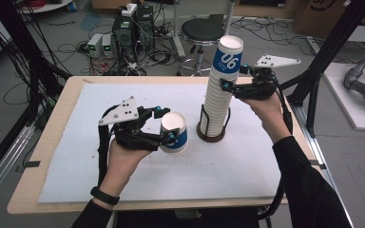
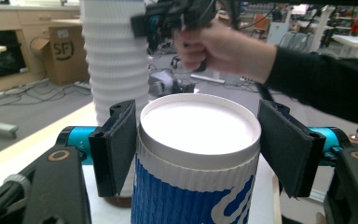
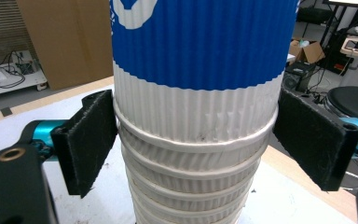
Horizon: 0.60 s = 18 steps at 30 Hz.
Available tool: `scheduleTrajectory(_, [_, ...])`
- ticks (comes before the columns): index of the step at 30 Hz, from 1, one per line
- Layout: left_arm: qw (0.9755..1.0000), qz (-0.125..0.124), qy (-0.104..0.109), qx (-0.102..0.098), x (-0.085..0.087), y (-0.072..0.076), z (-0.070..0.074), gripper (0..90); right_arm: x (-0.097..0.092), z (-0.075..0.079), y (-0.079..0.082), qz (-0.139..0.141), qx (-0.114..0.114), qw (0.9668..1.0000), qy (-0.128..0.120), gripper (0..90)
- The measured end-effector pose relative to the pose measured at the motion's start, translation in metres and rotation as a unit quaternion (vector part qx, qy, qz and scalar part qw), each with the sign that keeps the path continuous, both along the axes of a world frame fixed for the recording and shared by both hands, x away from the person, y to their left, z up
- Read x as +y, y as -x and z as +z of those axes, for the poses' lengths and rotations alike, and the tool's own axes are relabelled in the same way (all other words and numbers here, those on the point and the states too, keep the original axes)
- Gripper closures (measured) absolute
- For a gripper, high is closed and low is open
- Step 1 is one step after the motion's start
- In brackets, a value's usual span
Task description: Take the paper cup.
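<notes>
A tall stack of upside-down ribbed paper cups (image 1: 221, 90), white with blue bands, stands in a dark round holder (image 1: 212, 135) on the white mat. My right gripper (image 1: 232, 78) is shut on the upper part of the stack; in the right gripper view its pads (image 3: 91, 140) press both sides of the stack (image 3: 196, 116) just under the top cup's blue band. My left gripper (image 1: 167, 126) is shut on a single cup (image 1: 175, 135), left of the stack and low over the mat. The cup's white closed end (image 2: 198, 128) faces the camera.
A white mat (image 1: 123, 166) covers most of the wooden table (image 1: 52, 142). Behind the table stand a black stool (image 1: 202, 31) and computer boxes with cables (image 1: 128, 31) on the floor. Black frame posts (image 1: 323, 57) rise at the right.
</notes>
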<state>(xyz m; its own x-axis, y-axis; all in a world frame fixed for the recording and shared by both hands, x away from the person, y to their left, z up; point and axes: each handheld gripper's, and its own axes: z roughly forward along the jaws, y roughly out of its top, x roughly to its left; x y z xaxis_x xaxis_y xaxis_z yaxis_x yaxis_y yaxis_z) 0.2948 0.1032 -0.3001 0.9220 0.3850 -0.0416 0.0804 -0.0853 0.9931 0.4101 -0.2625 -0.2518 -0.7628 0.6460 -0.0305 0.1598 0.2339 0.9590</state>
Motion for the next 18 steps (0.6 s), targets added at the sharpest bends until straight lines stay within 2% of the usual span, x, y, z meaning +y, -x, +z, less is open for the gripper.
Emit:
scheduleTrajectory(9, [0.9998,0.008,0.013,0.010,0.008,0.000,-0.023,30.5,0.000,0.000,0.000,-0.001,-0.001,1.0000,0.000,14.3])
scheduleTrajectory(18, [0.9997,0.000,0.009,0.022,0.010,-0.002,-0.038,30.6,0.000,0.000,0.001,-0.002,0.000,1.0000,-0.001,14.2])
